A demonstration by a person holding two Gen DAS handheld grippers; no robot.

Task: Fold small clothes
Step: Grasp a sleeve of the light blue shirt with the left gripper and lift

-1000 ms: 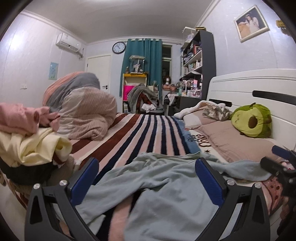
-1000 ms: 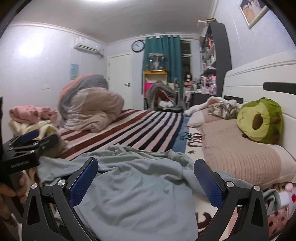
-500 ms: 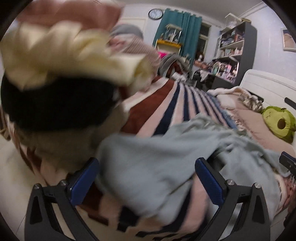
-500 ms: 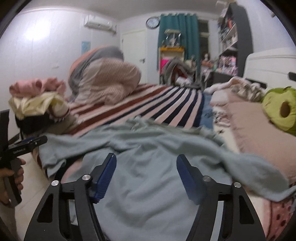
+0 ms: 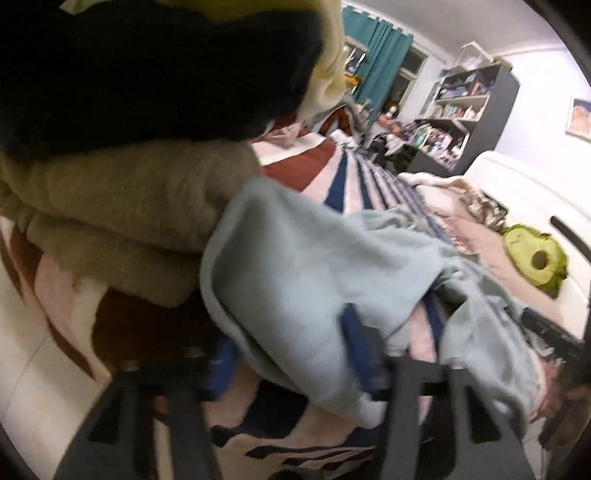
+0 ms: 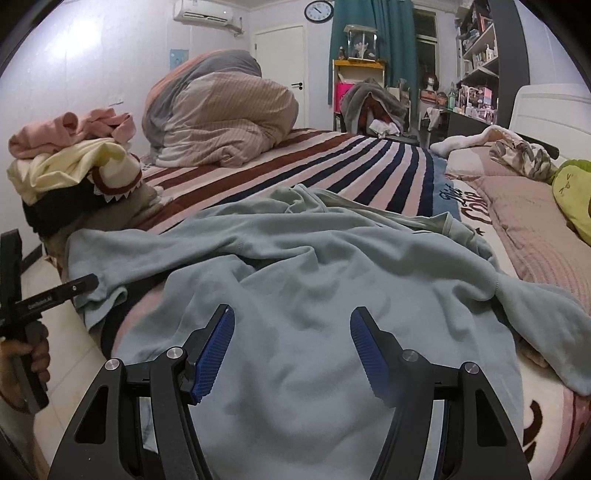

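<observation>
Straddling the pale blue garment [image 6: 314,258], both tongs, left [image 5: 288,354] and right [image 6: 291,347], half apart, unclamped.

A striped blanket [image 6: 332,162] covers the bed — a bunched duvet [image 6: 218,110] sits far back, a green plush toy [image 5: 535,258] by the headboard, a wall clock [image 6: 318,11] above.
</observation>
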